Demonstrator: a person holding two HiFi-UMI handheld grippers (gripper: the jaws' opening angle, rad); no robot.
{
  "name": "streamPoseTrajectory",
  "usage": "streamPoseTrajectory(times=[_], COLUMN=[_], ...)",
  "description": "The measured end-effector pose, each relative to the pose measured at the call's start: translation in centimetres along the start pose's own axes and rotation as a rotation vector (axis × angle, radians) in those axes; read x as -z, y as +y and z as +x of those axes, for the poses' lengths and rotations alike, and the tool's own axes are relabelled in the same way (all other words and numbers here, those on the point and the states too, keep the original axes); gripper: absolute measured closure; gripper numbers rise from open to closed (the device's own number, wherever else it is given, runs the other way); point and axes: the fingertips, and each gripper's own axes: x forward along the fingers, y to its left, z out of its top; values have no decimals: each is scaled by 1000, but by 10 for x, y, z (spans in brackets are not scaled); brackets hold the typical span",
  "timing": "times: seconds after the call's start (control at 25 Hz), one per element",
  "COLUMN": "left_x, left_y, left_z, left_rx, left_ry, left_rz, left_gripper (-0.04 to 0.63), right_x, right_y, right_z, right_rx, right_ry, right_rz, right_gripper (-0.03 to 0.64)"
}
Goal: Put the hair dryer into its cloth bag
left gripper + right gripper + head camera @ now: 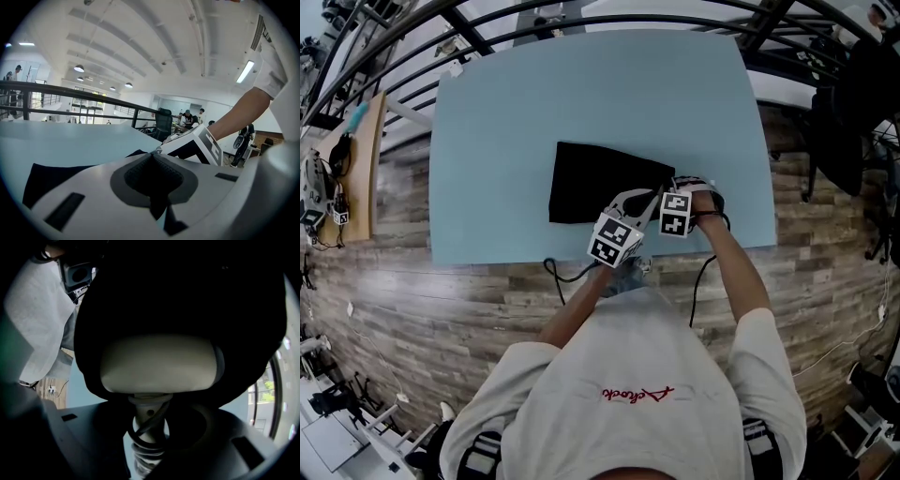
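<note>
The black cloth bag (591, 183) lies flat near the front of the light blue table (581, 94). Both grippers meet at its front right corner. My left gripper (642, 202) is shut, pinching a fold of the bag's black cloth (159, 206) between its pads. In the right gripper view the cream hair dryer (159, 364) sits inside the bag's dark mouth (178, 296). My right gripper (147, 437) points steeply down and grips the dryer at its ribbed cord end. The black cord (701, 277) hangs off the table's front edge.
The right gripper's marker cube (206, 145) shows close beside the left jaws. A wood-plank floor (412, 291) surrounds the table. Black railings (412, 56) run behind it. A side bench with tools (337, 178) stands at the left.
</note>
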Motion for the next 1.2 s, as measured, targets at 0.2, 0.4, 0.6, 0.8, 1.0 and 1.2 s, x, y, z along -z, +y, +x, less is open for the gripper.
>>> streamPoseTrajectory(times=[0.2,0.4,0.6,0.8,1.0,1.2], left_x=[-2,-1,4,9,13,19], left_y=[-4,0,5,4,2,-1], left_z=[2,-2,-1,2,5,10], left_rx=[6,-3,-9,-12,-11,-5], left_ry=[-3,-1,14,33,46,63], left_rz=[6,1,-3,1,3,1], left_gripper=[577,577,577,577,577,577], right_x=[-8,-16,-22,-20,-19,-12], right_y=[-2,-1,2,7,6,7], right_z=[-3,-7,-2,2,1,-2], right_rx=[-6,-11,4,14,24,15], right_ry=[-20,-43,-66,-68,-118,-159], right_rz=[20,48,51,9,45,86], right_gripper=[413,411,410,408,399,334])
